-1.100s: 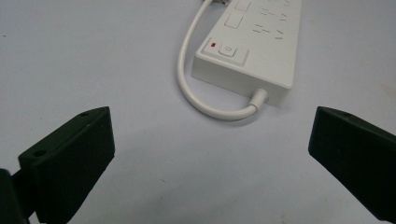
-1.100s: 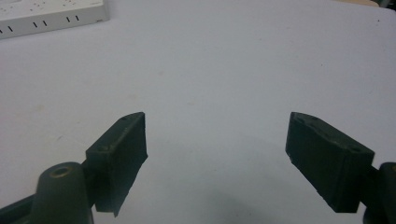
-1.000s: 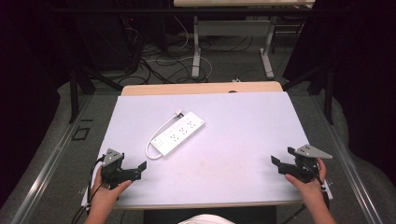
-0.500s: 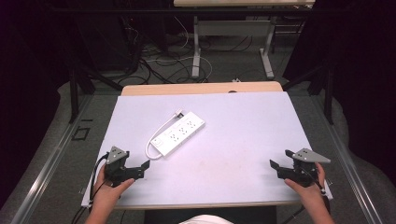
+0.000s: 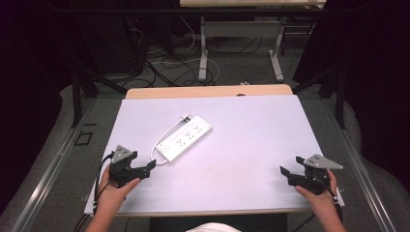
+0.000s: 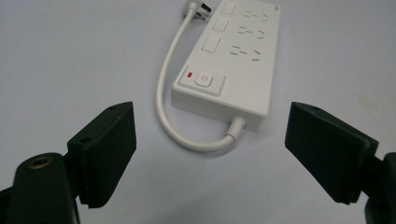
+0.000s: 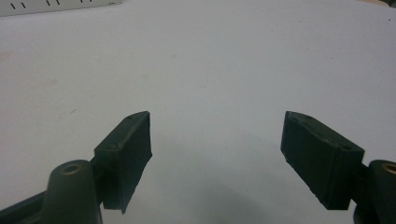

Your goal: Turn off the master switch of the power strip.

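- your left hand-held gripper (image 5: 145,169) has crept a bit closer to the power strip (image 5: 184,140) since a second ago; its jaws are spread wide with nothing in them.
- your right hand-held gripper (image 5: 289,174) has hardly moved; it is spread and empty too.
- the power strip lies left of the middle of the bench (image 5: 251,145), its cord (image 6: 170,88) looped beside it.
- i think a grab comes next. there is lots of bare room, though both hands sit near the front edge.

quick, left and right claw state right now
Left claw: open, holding nothing, pointed at the switch end of the power strip.
Right claw: open, holding nothing, over bare table.
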`<state>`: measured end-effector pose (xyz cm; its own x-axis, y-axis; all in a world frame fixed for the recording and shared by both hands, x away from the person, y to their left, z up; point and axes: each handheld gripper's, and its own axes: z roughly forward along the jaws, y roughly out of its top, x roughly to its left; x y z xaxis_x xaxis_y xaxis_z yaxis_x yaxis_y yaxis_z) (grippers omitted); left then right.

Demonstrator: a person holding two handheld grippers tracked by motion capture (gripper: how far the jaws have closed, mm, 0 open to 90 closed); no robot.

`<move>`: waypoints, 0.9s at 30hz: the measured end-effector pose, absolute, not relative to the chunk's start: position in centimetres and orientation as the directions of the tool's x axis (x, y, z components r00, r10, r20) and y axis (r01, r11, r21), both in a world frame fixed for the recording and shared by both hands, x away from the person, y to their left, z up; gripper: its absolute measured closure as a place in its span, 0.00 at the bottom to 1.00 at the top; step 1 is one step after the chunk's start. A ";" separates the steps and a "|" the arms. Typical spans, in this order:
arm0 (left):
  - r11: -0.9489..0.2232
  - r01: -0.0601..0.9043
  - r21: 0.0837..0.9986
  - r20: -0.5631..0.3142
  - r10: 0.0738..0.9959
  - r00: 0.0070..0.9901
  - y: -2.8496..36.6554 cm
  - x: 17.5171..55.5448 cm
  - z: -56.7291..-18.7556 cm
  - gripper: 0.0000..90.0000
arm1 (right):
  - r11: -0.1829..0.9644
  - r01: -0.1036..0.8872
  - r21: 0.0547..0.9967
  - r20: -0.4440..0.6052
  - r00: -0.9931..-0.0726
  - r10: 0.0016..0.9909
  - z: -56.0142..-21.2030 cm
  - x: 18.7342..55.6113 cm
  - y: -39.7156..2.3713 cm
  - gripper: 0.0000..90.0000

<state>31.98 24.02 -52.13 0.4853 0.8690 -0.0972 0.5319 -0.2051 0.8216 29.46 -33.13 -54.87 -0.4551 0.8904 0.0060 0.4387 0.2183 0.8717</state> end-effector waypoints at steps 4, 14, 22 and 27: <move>-0.215 0.532 0.819 -0.090 0.868 0.488 23.9 32.1 -51.7 0.22 | 0.228 0.443 0.867 0.001 -0.460 0.888 -54.8 29.4 -33.2 0.26; -0.239 0.533 0.812 -0.082 0.857 0.509 23.6 33.0 -50.9 0.30 | 0.222 0.447 0.867 0.005 -0.453 0.892 -54.9 29.4 -32.9 0.26; -0.235 0.516 0.824 -0.073 0.859 0.506 23.3 33.7 -49.8 0.36 | 0.235 0.441 0.866 -0.002 -0.467 0.884 -54.9 29.5 -33.0 0.27; -0.231 0.511 0.828 -0.071 0.861 0.504 23.1 34.2 -49.0 0.37 | 0.234 0.441 0.866 -0.002 -0.466 0.885 -54.9 29.5 -33.0 0.27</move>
<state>34.20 23.13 -49.05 0.5037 0.8609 -0.0712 0.5112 -0.2306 0.8280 29.51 -33.02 -54.92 -0.4656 0.8850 -0.0016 0.4414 0.2338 0.8663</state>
